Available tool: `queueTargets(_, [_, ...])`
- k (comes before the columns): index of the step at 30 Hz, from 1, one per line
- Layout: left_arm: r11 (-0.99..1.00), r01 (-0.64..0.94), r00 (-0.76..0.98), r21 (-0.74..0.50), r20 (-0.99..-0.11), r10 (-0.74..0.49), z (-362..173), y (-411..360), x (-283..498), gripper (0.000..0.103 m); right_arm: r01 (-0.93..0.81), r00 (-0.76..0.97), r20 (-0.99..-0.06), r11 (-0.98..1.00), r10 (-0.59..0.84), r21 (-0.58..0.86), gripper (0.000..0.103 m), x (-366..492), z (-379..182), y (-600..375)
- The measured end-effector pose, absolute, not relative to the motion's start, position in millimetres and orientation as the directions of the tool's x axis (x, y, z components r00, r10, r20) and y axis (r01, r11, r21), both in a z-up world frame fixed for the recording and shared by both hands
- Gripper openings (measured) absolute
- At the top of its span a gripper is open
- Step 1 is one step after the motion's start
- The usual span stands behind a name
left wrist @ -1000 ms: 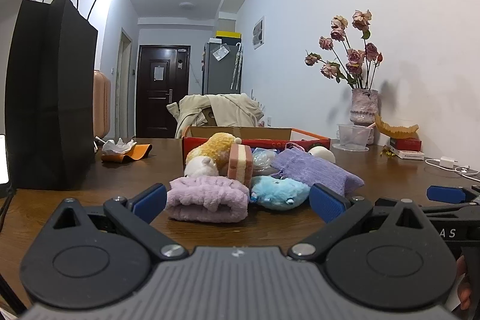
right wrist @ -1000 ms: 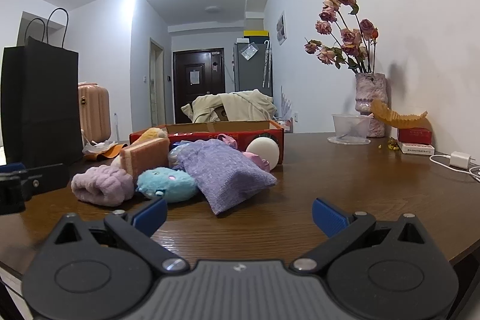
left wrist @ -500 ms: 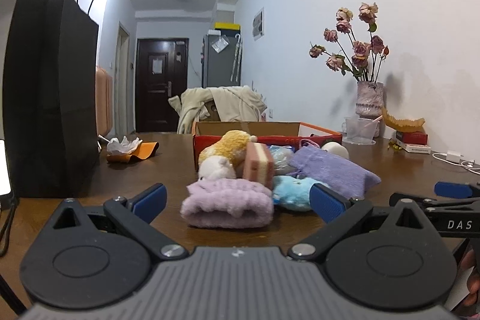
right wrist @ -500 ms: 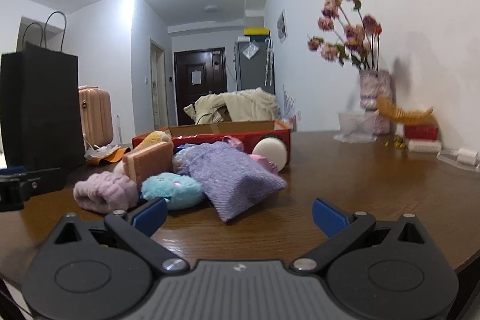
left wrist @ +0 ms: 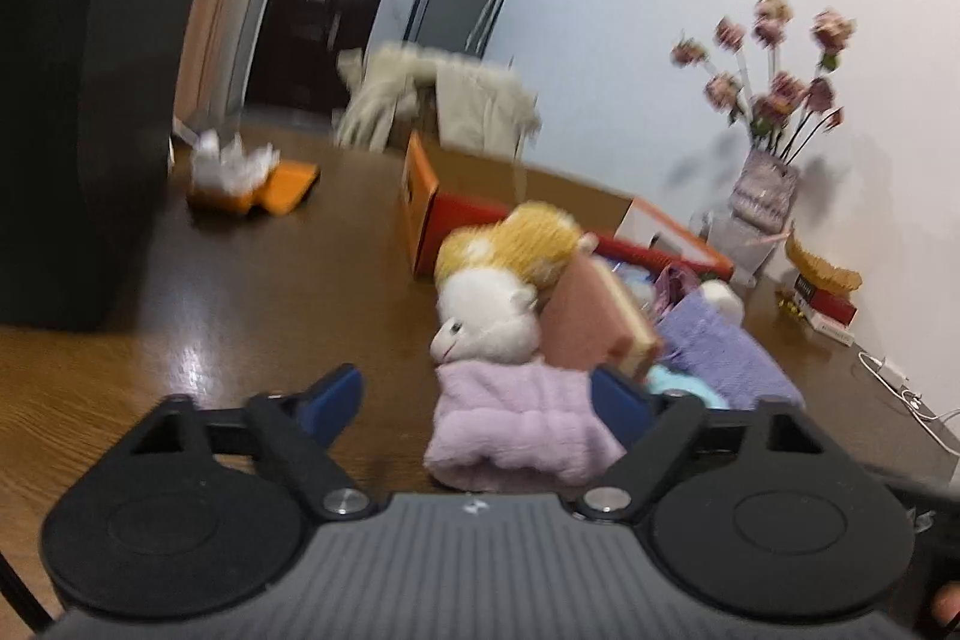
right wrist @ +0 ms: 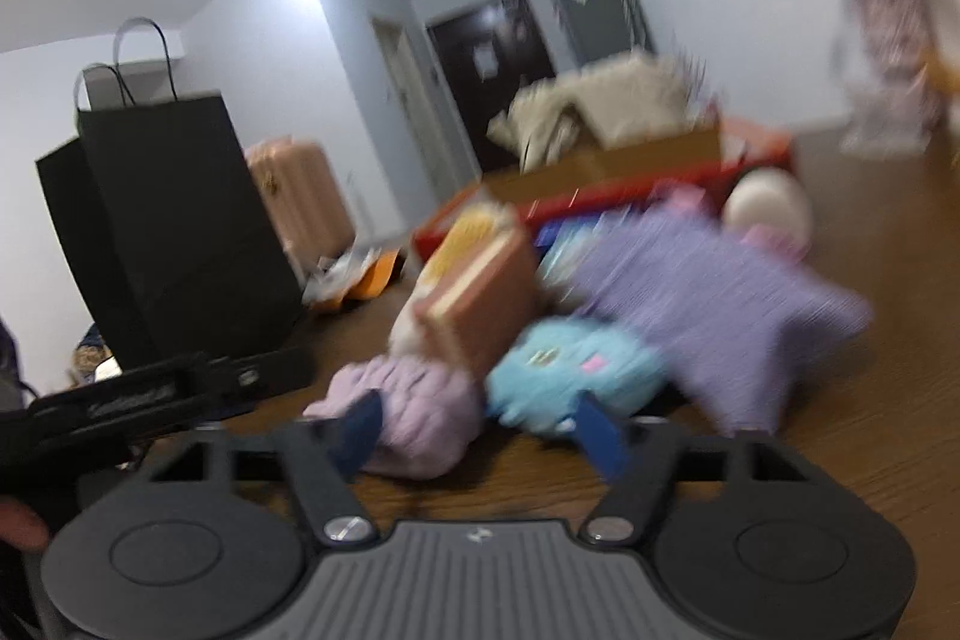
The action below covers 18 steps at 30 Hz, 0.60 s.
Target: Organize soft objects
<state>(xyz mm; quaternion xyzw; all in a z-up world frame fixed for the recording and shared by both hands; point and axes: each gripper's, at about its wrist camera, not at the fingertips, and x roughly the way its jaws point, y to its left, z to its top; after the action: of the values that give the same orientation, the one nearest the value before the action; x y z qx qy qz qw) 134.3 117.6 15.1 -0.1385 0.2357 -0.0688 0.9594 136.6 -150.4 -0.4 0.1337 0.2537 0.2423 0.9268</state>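
Left gripper (left wrist: 474,403), lower centre of its own view: jaws have just been closing and stand apart, the lilac plush roll (left wrist: 519,424) between them, its right side against the right finger, clear table at the left one; I read no grip yet. Right gripper (right wrist: 480,424), lower centre of its view: jaws also just closing, apart, the same lilac roll and the light-blue plush (right wrist: 573,370) lying beyond the tips, nothing pinched.

Stock on the wooden table (left wrist: 240,316), mid-frame right in the left view:
- lilac roll, nearest;
- white-and-yellow plush animal (left wrist: 498,298) behind it;
- pink sponge block (left wrist: 594,328) leaning on the animal;
- light-blue plush, partly hidden;
- purple knitted pouch (left wrist: 726,352) at right;
- white ball (left wrist: 723,295) farther back.

Red-and-orange cardboard box (left wrist: 432,214) sits behind the pile, its contents unclear.

Progress, my judgement: barely begun. Every soft item I can see lies outside the box; all remain to be sorted.
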Motion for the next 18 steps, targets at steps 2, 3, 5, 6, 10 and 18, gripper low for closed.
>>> queueTargets(2, [0.942,0.081,0.857,-0.327,-0.46,-0.233,11,122,145,0.071,-0.368,0.733,-0.431,0.839,0.527,0.4,0.049,149,-6,-141])
queueTargets(3, [0.935,0.1,0.846,-0.34,-0.466,-0.26,9,124,148,0.071,-0.366,0.724,-0.437,0.834,0.534,0.412,0.049,154,-8,-135])
queueTargets(5, [0.922,0.13,0.824,-0.365,-0.477,-0.305,5,125,153,0.061,-0.371,0.705,-0.439,0.817,0.557,0.441,0.049,162,-9,-129])
queueTargets(6, [0.916,0.138,0.813,-0.378,-0.484,-0.323,3,125,155,0.058,-0.373,0.691,-0.446,0.809,0.569,0.454,0.048,165,-10,-126])
queueTargets(10, [0.901,0.142,0.802,-0.409,-0.486,-0.348,-1,123,153,0.022,-0.381,0.64,-0.47,0.782,0.608,0.493,0.032,172,-16,-121])
queueTargets(18, [0.882,0.179,0.87,-0.436,-0.348,-0.349,48,120,126,0.014,-0.56,0.651,-0.311,0.714,0.693,0.42,0.019,149,26,-132])
